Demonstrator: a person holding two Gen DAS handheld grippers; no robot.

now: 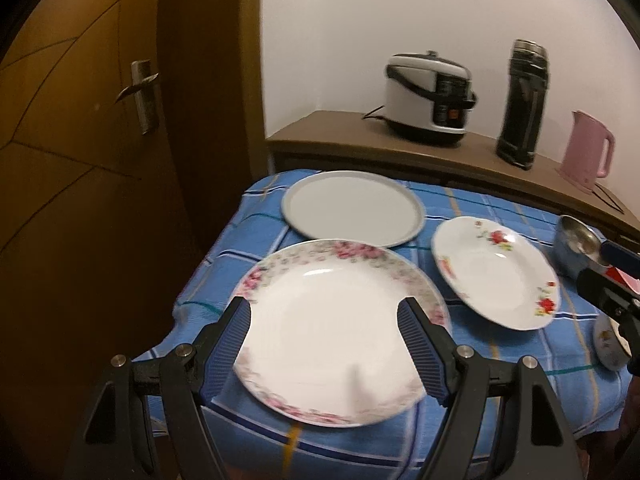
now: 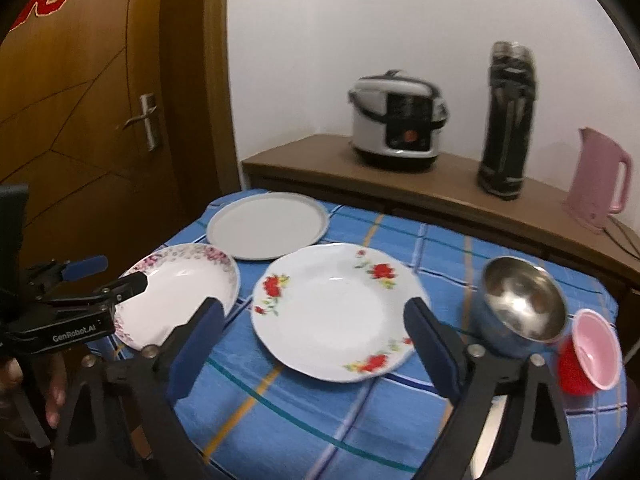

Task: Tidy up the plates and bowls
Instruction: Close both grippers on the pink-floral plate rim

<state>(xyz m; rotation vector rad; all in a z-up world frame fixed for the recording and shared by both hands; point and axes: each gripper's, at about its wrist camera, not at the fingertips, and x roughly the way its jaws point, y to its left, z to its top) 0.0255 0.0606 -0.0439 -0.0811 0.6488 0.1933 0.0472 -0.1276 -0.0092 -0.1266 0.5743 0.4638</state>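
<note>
A pink-flowered plate (image 1: 336,332) lies on the blue checked cloth at the near left; my left gripper (image 1: 326,316) is open above it, jaws wide on either side. It also shows in the right wrist view (image 2: 184,292). A red-rose plate (image 2: 336,308) lies in the middle; my right gripper (image 2: 316,320) is open over its near half. It also shows in the left wrist view (image 1: 496,272). A plain grey plate (image 2: 268,226) lies at the back. A steel bowl (image 2: 520,308) and a pink-and-red bowl (image 2: 592,352) sit at the right.
A small flowered bowl (image 1: 608,344) sits at the table's right edge. Behind the table a wooden sideboard (image 2: 320,168) holds a rice cooker (image 2: 396,120), a black thermos (image 2: 506,120) and a pink kettle (image 2: 600,176). A wooden door (image 1: 80,160) stands at the left.
</note>
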